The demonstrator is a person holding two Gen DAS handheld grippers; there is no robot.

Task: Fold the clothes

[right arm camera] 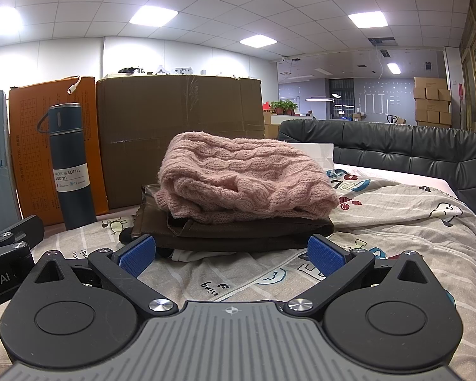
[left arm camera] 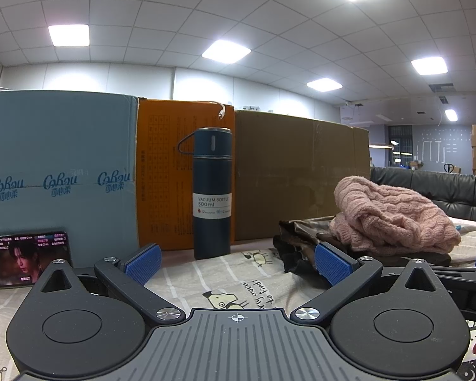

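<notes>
1. The left gripper [left arm camera: 238, 266] stands wide open, its blue pads [left arm camera: 142, 265] far apart, with nothing between them. It hangs low over the printed sheet [left arm camera: 206, 273] and grips nothing.
2. Straight ahead of the left gripper, farther off, a dark blue bottle [left arm camera: 212, 193] stands upright on the sheet, in front of an orange box [left arm camera: 161, 171].
3. A phone [left arm camera: 25, 258] with a lit screen leans at the near left against a pale blue box [left arm camera: 57, 158].
4. The right gripper [right arm camera: 231, 254] is also spread wide, holding nothing. Its right pad [right arm camera: 327, 254] lies just beside the near edge of the brown garment [right arm camera: 238, 231]; whether they touch cannot be told.
5. The clothes sit in a pile directly ahead of the right gripper: a folded pink sweater [right arm camera: 244, 177] rests on top of the brown garment, and a bit of white cloth [right arm camera: 187, 255] shows under the pile's near edge.
6. In the left wrist view this pile lies to the far right, with the sweater [left arm camera: 393, 216] on top.
7. A brown box [right arm camera: 181, 133] stands behind the pile, and a dark sofa [right arm camera: 412, 152] lies at the far right.
</notes>
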